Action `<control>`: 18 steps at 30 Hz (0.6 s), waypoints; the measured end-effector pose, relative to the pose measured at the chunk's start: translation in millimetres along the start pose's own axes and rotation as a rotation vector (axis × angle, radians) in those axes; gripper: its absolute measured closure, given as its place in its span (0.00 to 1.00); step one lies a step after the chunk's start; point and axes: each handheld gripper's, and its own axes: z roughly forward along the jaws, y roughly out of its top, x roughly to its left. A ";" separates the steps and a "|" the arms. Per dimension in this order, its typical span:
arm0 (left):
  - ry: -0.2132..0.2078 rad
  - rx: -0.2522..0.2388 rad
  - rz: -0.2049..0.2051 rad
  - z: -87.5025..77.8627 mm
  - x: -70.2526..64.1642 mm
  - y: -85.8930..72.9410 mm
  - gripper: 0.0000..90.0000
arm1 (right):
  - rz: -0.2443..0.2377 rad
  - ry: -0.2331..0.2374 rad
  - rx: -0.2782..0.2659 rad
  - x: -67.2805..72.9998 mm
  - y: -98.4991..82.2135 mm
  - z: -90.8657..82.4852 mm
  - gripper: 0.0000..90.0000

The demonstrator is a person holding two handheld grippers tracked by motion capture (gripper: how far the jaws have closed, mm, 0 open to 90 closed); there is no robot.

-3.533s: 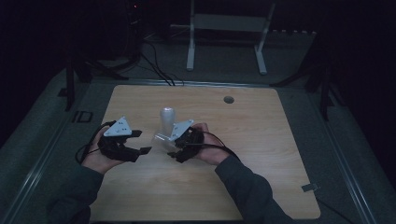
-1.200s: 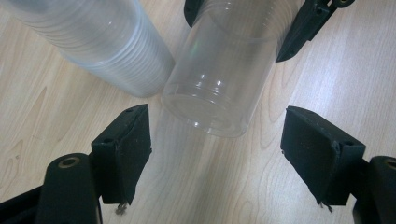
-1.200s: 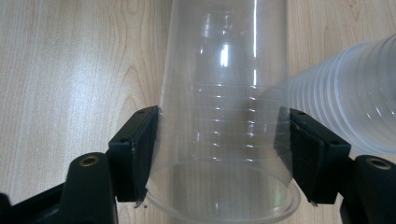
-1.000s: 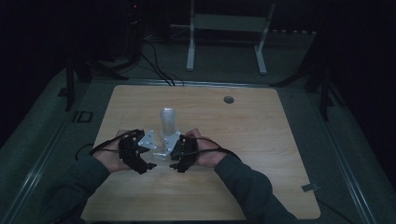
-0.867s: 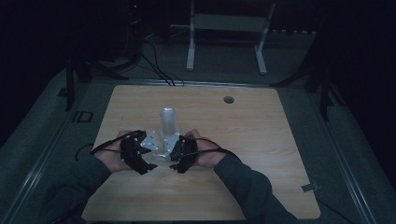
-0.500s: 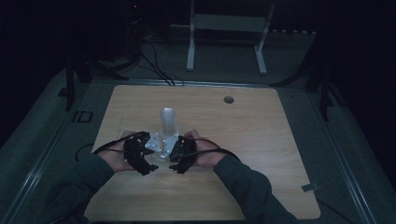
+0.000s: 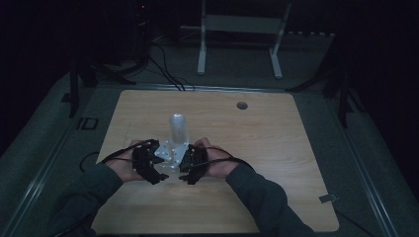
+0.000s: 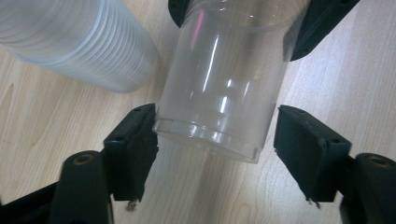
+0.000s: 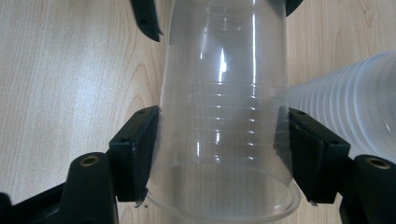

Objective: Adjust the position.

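Mid-way through peeling one clear cup (image 9: 224,116) off for use, judging by the pose: held sideways just above the table (image 7: 276,148), close to the near edge and a little left of its middle, strung between both tools

Right gripper (image 9: 224,135) clenched on the cup near the rim, both black jaws pressed flat against the wall on either side, open mouth facing that camera

Left gripper (image 8: 215,130) straddling the cup's bottom end but not clamped: one jaw touching the base ring, the other standing just off it with a sliver of wood grain showing between. Loose, then, rather than gripping

Stack of cups (image 7: 179,129) just beyond the held cup, toward the far edge, ribbed rims crowded together; close beside the single cup in both gripper views, yet apart from it. Hard to tell from the dim high view whether upright or lying down

Likely step: handing the cup over, or steadying it from both ends before setting it down. Cannot say which for certain

Next move calls for either closing the left jaws gently on the base, or drawing them clear and leaving the load to the right side. Thin, springy plastic, so only a light squeeze; too hard and the wall buckles or the cup pops out. Also worth keeping away from the stack to avoid knocking it
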 end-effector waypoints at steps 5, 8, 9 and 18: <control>-0.016 -0.009 -0.010 0.8 1.7 -2.0 0.42 | -0.010 0.003 0.006 0.0 -0.2 1.2 0.34; -0.024 -0.010 -0.007 1.4 0.9 -2.1 0.44 | -0.018 0.006 0.011 0.4 -0.7 2.1 0.33; -0.026 -0.010 -0.007 1.4 0.7 -2.1 0.44 | -0.015 0.008 0.015 0.7 -0.9 2.3 0.33; -0.027 -0.007 -0.002 1.7 -0.4 -3.8 0.47 | 0.004 0.016 0.004 0.2 -2.2 1.0 0.23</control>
